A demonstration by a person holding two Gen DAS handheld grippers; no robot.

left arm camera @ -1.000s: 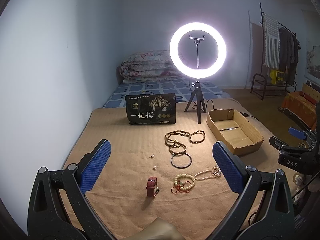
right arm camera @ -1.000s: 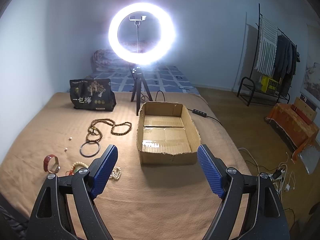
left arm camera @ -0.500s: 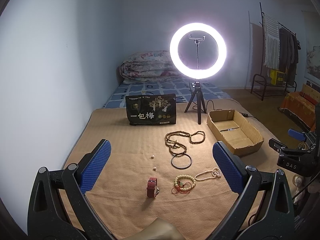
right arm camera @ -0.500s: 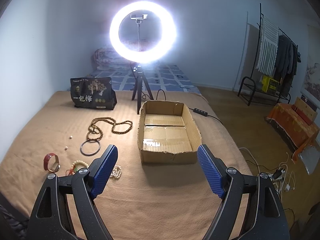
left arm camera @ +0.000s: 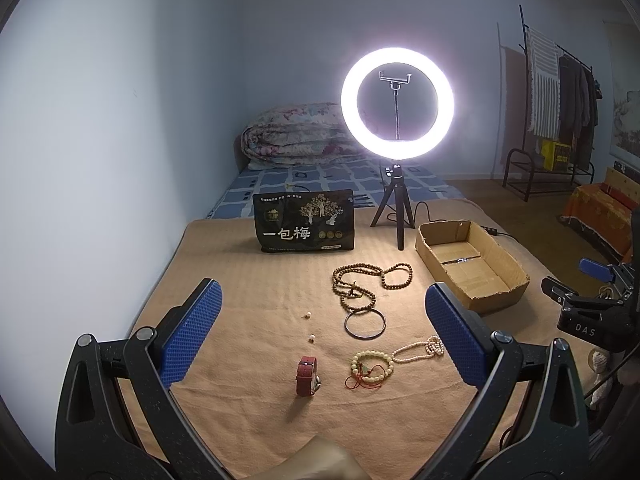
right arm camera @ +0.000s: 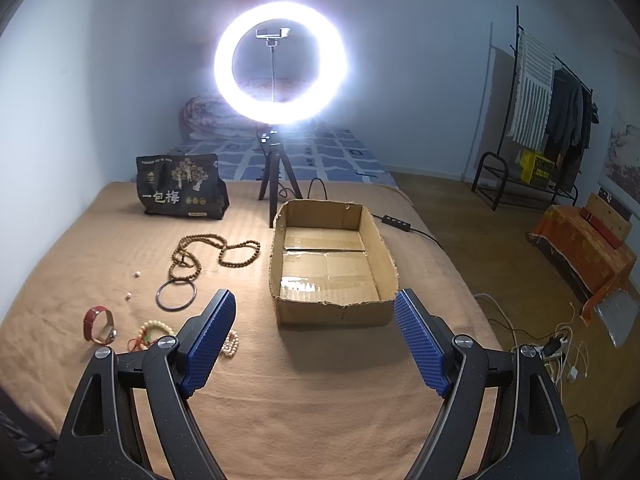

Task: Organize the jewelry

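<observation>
Jewelry lies on a tan blanket. A long brown bead necklace [left arm camera: 360, 284] [right arm camera: 200, 254], a dark bangle [left arm camera: 365, 323] [right arm camera: 176, 295], a cream bead bracelet with red cord [left arm camera: 370, 364] [right arm camera: 154, 330], a pearl strand [left arm camera: 420, 349] [right arm camera: 231, 343], a red-strap watch [left arm camera: 307, 376] [right arm camera: 98, 323] and two loose beads [left arm camera: 307, 315]. An empty cardboard box [left arm camera: 468, 264] [right arm camera: 332, 264] stands to their right. My left gripper [left arm camera: 322, 332] is open above the watch. My right gripper [right arm camera: 314, 344] is open and empty in front of the box; it also shows in the left wrist view [left arm camera: 588, 300].
A lit ring light on a tripod [left arm camera: 397, 104] [right arm camera: 280, 64] stands behind the box, its cable [right arm camera: 404, 227] trailing right. A black snack bag [left arm camera: 304, 226] [right arm camera: 181, 190] stands at the back. The blanket's right edge drops to a floor with cables [right arm camera: 560, 352].
The right gripper has shifted slightly, its view now sitting a little closer to the box. The left gripper and the jewelry have not moved.
</observation>
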